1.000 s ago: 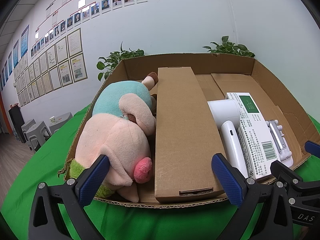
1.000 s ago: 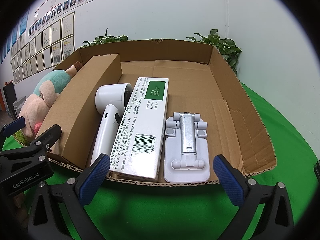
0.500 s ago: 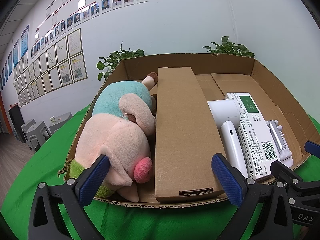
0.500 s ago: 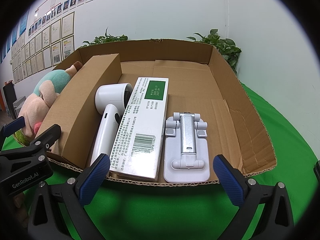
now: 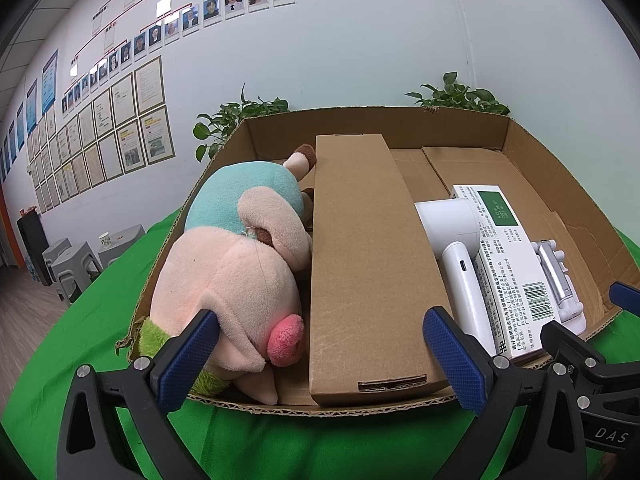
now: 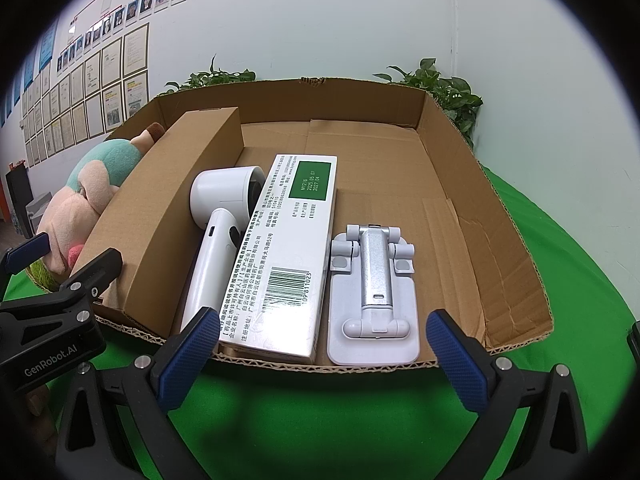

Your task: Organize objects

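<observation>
An open cardboard tray (image 5: 532, 148) (image 6: 452, 168) sits on a green cloth. Side by side in it lie a pink and teal plush toy (image 5: 236, 256) (image 6: 76, 200), a long brown carton (image 5: 368, 264) (image 6: 176, 208), a white hair dryer (image 5: 460, 264) (image 6: 220, 232), a white medicine box with a green label (image 5: 512, 264) (image 6: 288, 248) and a white folding phone stand (image 5: 560, 280) (image 6: 374, 280). My left gripper (image 5: 320, 358) hangs open at the tray's near edge, before the plush and carton. My right gripper (image 6: 322, 358) is open before the medicine box and stand, holding nothing.
The green cloth (image 6: 580, 280) covers the table around the tray. Potted plants (image 5: 240, 116) (image 6: 440, 88) stand behind the tray against a white wall with framed papers. Grey stools (image 5: 76, 260) stand on the floor at far left. The tray's right part (image 6: 460, 248) holds bare cardboard.
</observation>
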